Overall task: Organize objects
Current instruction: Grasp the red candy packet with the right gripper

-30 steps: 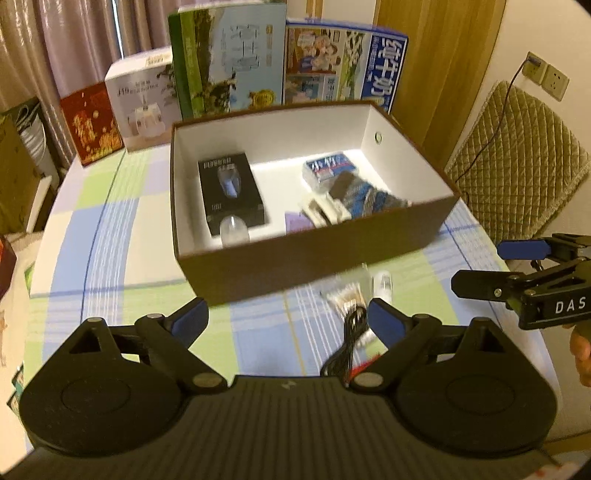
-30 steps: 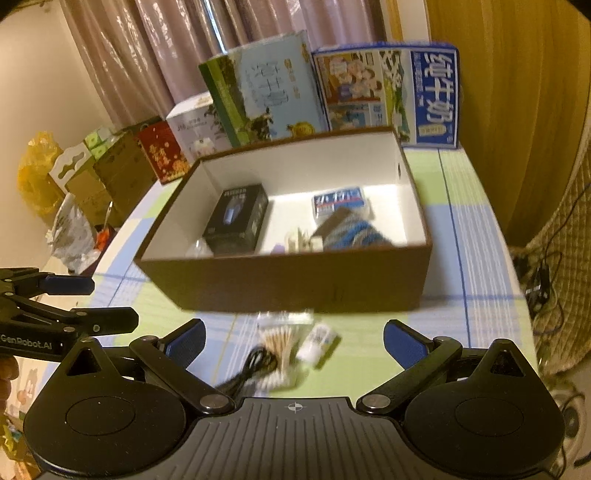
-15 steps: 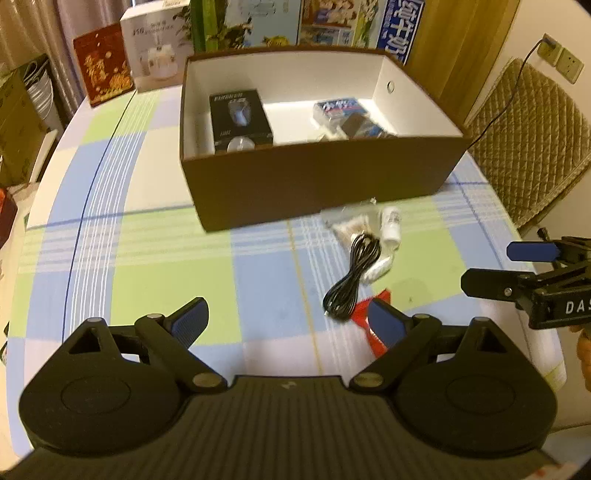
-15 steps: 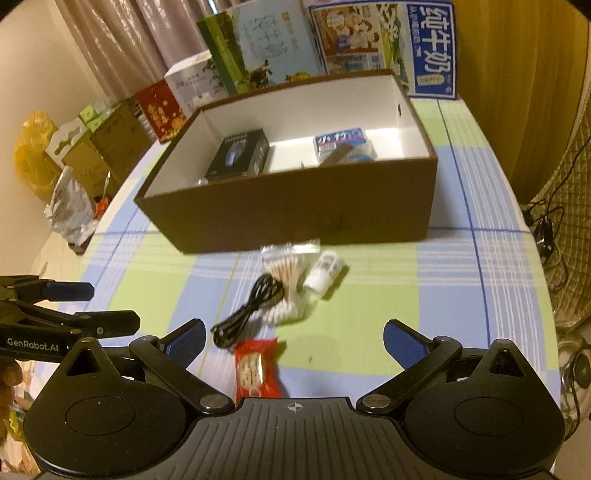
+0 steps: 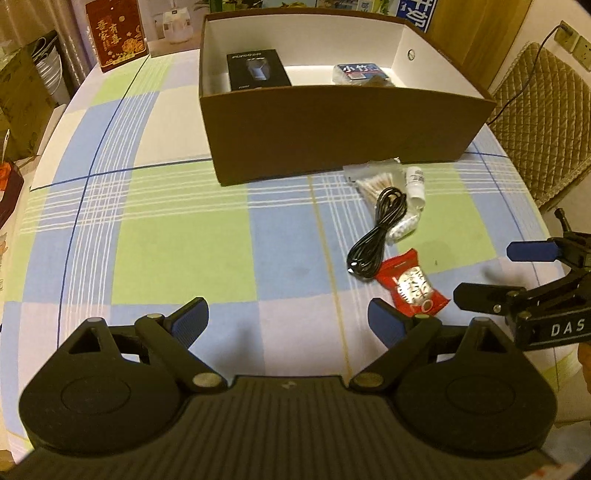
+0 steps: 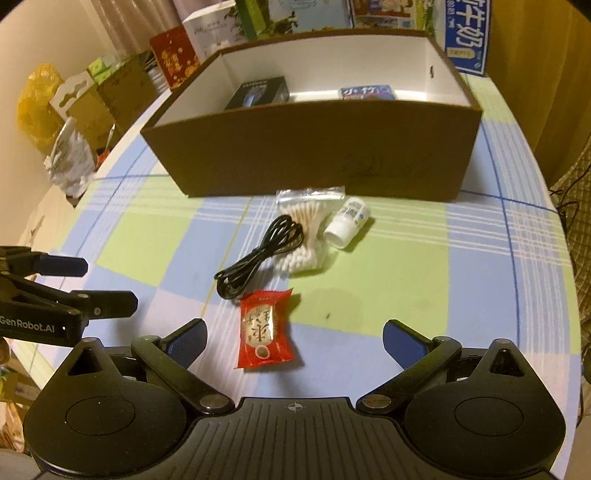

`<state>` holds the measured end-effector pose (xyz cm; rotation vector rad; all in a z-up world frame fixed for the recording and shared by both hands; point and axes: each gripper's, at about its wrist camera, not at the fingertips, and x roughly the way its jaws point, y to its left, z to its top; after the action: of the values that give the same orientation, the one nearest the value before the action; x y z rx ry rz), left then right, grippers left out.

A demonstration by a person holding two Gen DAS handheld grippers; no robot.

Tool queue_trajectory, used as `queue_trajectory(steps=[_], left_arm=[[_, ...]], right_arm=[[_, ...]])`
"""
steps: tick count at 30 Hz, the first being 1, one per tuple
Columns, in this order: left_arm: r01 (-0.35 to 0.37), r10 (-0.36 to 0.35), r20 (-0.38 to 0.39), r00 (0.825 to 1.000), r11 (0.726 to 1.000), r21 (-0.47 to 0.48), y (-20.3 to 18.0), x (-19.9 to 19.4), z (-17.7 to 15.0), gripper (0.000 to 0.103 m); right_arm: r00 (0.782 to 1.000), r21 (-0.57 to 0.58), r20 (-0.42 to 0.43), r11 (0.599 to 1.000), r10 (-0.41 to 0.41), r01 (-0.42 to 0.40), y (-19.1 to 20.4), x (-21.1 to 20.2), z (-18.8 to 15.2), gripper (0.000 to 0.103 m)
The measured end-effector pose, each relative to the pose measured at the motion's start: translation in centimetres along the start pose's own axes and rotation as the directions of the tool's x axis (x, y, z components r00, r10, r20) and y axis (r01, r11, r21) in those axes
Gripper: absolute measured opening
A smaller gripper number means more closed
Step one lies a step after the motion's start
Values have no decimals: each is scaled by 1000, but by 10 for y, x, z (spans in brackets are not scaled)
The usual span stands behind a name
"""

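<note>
A brown box [image 5: 332, 125] [image 6: 314, 147] with a white inside stands at the back of the checked table; it holds a black carton [image 5: 256, 69] and a blue packet [image 5: 358, 71]. In front of it lie a bag of cotton swabs [image 6: 303, 236], a coiled black cable [image 6: 258, 254], a small white bottle [image 6: 347, 221] and a red snack packet [image 6: 264, 328] [image 5: 412, 284]. My left gripper [image 5: 288, 321] is open and empty, low over the near table. My right gripper [image 6: 293, 338] is open too, with the red packet just ahead between its fingers, untouched.
Printed cartons [image 6: 465, 33] line the table's far edge behind the box. A quilted chair [image 5: 543, 110] stands to the right of the table. Bags and cardboard boxes [image 6: 85, 107] sit on the floor to the left.
Both grippers have pulled back from the box and tilted down, so the loose items and the red packet have come into view. Both stay open.
</note>
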<state>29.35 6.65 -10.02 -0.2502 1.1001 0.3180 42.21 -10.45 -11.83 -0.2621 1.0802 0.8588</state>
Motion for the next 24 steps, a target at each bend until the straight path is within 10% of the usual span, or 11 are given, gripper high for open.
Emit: queue_trajectory(steps=[24], left_arm=[[-13, 14, -5, 1000, 1000, 19, 9, 29, 1, 91]], right_arm=[[999, -166, -43, 986, -25, 18, 27, 61, -16, 37]])
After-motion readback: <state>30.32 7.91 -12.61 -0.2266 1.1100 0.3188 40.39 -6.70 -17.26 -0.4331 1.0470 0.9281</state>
